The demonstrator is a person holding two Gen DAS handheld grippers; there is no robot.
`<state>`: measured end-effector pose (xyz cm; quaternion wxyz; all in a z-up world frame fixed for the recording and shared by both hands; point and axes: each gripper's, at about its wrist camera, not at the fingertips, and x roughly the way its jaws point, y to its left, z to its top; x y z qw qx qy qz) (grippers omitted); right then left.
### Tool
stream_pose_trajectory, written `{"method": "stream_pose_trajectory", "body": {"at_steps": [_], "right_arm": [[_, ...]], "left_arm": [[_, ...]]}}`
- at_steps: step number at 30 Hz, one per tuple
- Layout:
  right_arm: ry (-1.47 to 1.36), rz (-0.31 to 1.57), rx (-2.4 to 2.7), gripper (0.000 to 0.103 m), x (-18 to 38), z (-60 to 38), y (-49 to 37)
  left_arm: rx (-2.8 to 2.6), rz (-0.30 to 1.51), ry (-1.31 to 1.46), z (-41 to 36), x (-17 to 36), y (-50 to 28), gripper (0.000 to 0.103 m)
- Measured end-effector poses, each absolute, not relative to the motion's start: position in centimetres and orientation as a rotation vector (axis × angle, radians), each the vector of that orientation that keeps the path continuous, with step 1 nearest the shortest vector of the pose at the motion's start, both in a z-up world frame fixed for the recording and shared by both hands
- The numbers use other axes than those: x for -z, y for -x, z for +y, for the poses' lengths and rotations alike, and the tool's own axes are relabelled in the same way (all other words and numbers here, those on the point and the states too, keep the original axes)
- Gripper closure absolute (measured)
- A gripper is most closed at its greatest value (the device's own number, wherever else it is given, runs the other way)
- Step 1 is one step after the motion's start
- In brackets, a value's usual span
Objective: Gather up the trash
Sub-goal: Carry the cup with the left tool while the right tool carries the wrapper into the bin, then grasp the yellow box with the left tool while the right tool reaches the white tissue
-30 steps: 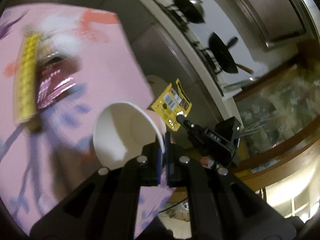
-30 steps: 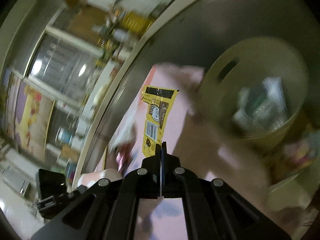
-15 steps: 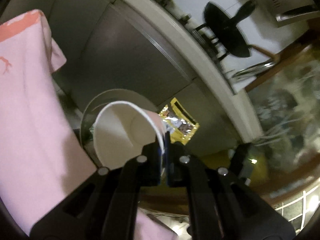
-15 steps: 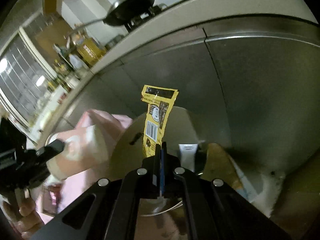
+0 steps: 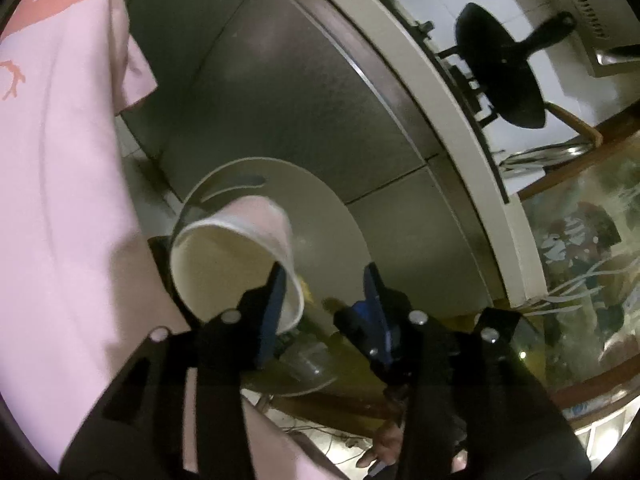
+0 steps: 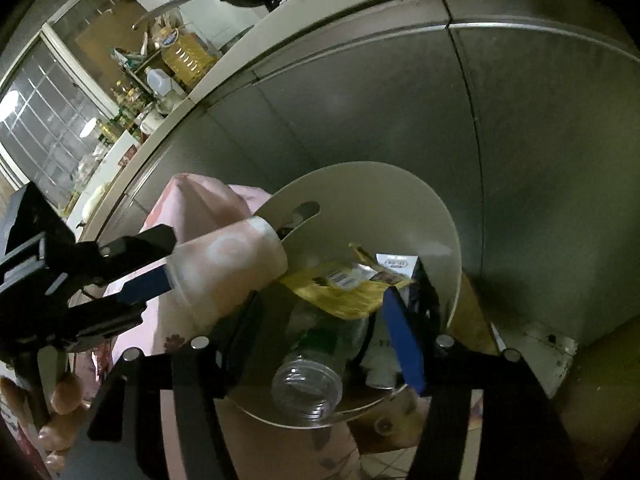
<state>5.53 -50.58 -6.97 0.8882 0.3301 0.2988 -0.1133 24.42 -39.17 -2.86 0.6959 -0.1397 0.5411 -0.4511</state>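
A cream wastebasket (image 5: 320,208) stands on the floor against steel cabinet fronts. My left gripper (image 5: 325,280) hangs over its rim with jaws opening. The white paper cup (image 5: 232,268) still leans on the left finger, and the other finger stands clear of it. In the right wrist view the cup (image 6: 228,264) points into the wastebasket (image 6: 400,200) beside the left gripper (image 6: 160,260). My right gripper (image 6: 324,304) is also opening. The yellow wrapper (image 6: 340,292) lies loose below its fingers, on a clear plastic bottle (image 6: 312,376).
A pink flowered tablecloth (image 5: 60,200) hangs at the left, close to the wastebasket. Steel cabinet doors (image 5: 280,80) and a counter with black woks (image 5: 500,64) lie behind. A white carton (image 6: 394,262) sits in the wastebasket. A person's hand (image 6: 60,400) holds the left gripper.
Both grippers swung from the table to the wastebasket, then opened. The wrapper left the right gripper and dropped in. The left jaws let go of the cup's rim.
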Motion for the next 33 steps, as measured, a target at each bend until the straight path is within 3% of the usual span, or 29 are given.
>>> {"method": "stream_pose_trajectory", "body": {"at_steps": [4, 12, 14, 17, 23, 29, 33], "right_arm": [[-0.702, 0.528, 0.273, 0.043, 5.3, -50.5, -3.4], [-0.781, 0.435, 0.267, 0.043, 3.5, -49.9, 0.1], [-0.839, 0.429, 0.24, 0.05, 3.8, -49.8, 0.5], [-0.938, 0.42, 0.166, 0.059, 4.2, -49.4, 0.8], [-0.996, 0.42, -0.022, 0.06, 3.3, -46.1, -0.7], [-0.918, 0.496, -0.168, 0.06, 2.0, -39.8, -4.1], [-0.864, 0.567, -0.239, 0.06, 1.6, -35.3, -6.5]], "left_arm": [[1.043, 1.188, 0.297, -39.5, 1.6, -23.4, 0.05], [1.078, 1.101, 0.3, -36.9, -1.4, -21.4, 0.048], [1.06, 1.036, 0.261, -35.0, -2.5, -20.3, 0.048], [1.009, 0.922, 0.177, -30.5, -3.8, -18.2, 0.048], [0.872, 0.805, 0.091, -19.8, -4.0, -14.6, 0.048], [0.546, 0.778, 0.237, -5.9, -3.3, -15.0, 0.048], [0.498, 0.825, 0.303, -4.2, -2.2, -17.0, 0.048]]}}
